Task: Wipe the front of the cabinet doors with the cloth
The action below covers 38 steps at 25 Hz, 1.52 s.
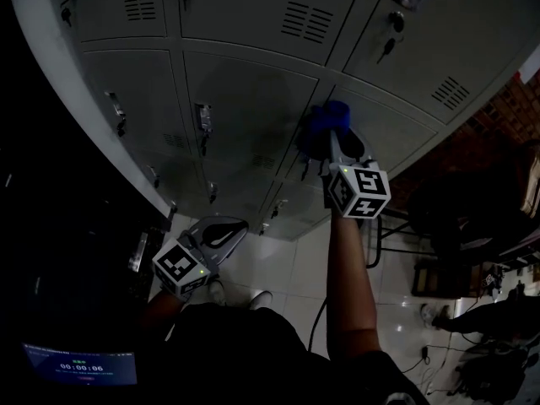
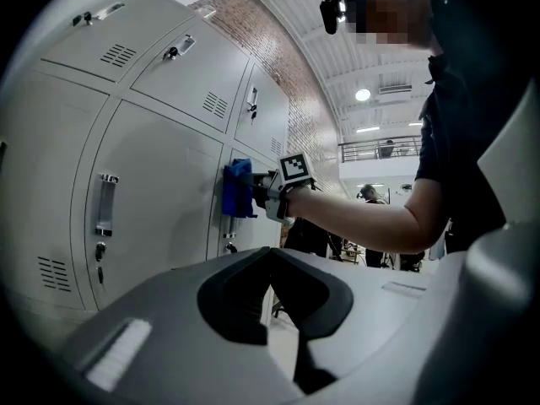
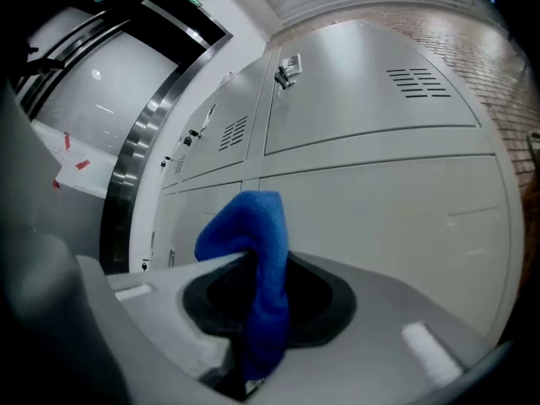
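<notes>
Grey metal cabinet doors [image 1: 245, 83] fill the upper head view. My right gripper [image 1: 327, 146] is shut on a blue cloth [image 1: 324, 123], which is pressed against a door near the seam between two columns. In the left gripper view the cloth [image 2: 238, 188] lies flat on the door [image 2: 152, 201], with the right gripper [image 2: 258, 194] behind it. In the right gripper view the cloth [image 3: 257, 251] bulges up between the jaws toward the door [image 3: 380, 218]. My left gripper [image 1: 226, 230] hangs low and apart from the doors, jaws together with nothing in them [image 2: 272, 256].
The doors carry handles with locks [image 1: 202, 118] [image 2: 105, 202] and vent slots [image 1: 305, 19]. A dark steel column [image 1: 42, 74] borders the cabinet at left. Dark furniture and cables [image 1: 447, 218] stand on the white tiled floor [image 1: 287, 268] at right. People [image 2: 371, 197] stand far off.
</notes>
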Each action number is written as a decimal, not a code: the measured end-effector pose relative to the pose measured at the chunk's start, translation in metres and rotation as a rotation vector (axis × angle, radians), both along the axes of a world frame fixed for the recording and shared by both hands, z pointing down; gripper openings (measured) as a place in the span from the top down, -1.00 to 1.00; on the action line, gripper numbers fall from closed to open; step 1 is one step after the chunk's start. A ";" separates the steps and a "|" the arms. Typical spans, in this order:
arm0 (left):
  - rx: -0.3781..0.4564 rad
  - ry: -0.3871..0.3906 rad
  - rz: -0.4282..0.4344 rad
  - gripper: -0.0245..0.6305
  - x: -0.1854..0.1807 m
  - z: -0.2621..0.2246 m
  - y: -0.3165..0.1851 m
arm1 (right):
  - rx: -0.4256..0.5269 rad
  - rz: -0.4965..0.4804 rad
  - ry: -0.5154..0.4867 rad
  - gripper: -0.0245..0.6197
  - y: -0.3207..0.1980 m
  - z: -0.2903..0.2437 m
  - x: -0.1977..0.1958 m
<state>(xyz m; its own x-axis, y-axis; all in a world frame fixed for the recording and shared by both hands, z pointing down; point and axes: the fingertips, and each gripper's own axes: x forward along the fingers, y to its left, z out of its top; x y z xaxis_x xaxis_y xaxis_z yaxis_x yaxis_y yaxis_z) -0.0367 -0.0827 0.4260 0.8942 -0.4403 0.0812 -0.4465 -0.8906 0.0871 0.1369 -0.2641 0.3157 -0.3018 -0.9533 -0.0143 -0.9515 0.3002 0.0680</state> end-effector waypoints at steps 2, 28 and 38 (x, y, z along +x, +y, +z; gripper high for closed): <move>0.001 0.001 0.001 0.93 0.000 0.001 0.000 | 0.000 0.006 0.001 0.71 -0.002 0.000 0.002; 0.001 0.015 0.127 0.93 0.057 0.003 -0.004 | -0.027 0.314 -0.009 0.71 0.039 0.018 0.166; -0.005 0.012 0.136 0.93 0.059 0.007 0.000 | -0.032 0.446 -0.049 0.71 0.057 0.026 0.231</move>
